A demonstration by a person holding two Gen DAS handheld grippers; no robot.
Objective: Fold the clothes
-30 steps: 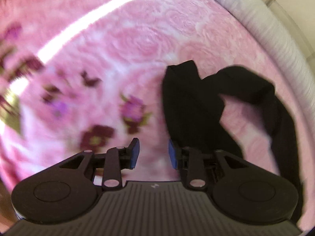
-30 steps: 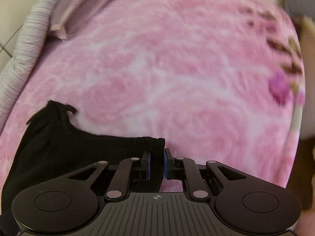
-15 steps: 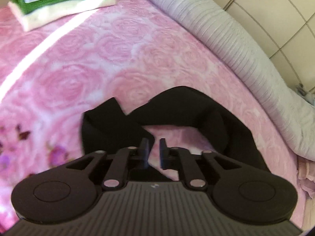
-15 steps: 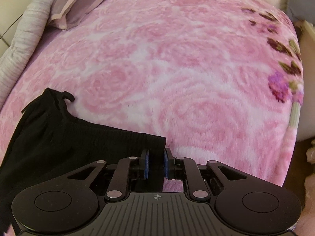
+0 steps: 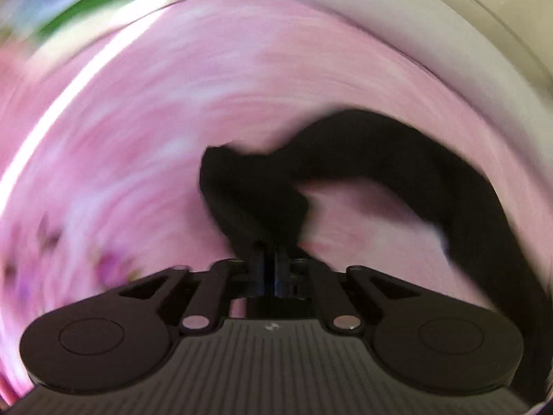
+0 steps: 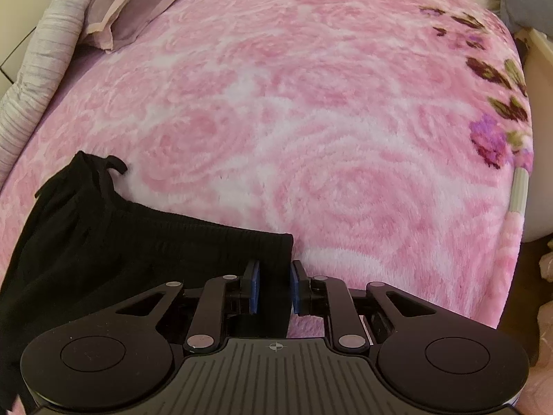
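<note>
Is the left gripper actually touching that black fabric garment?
Touching. The left wrist view shows the left gripper with fingers closed on the black fabric garment.

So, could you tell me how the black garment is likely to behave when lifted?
Probably floppy: the black garment droops in a curve from the left gripper. Likely light, bunching in soft folds. It may cling to the fuzzy pink blanket.

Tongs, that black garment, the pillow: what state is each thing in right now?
Left tongs: shut on the black garment, view blurred.
Right tongs: open, garment's edge between the blue pads, not clamped.
Black garment: unfolded, rumpled, lying on the blanket.
Pink blanket: spread flat over the bed.
Pillow: lying at the far left corner.
</note>
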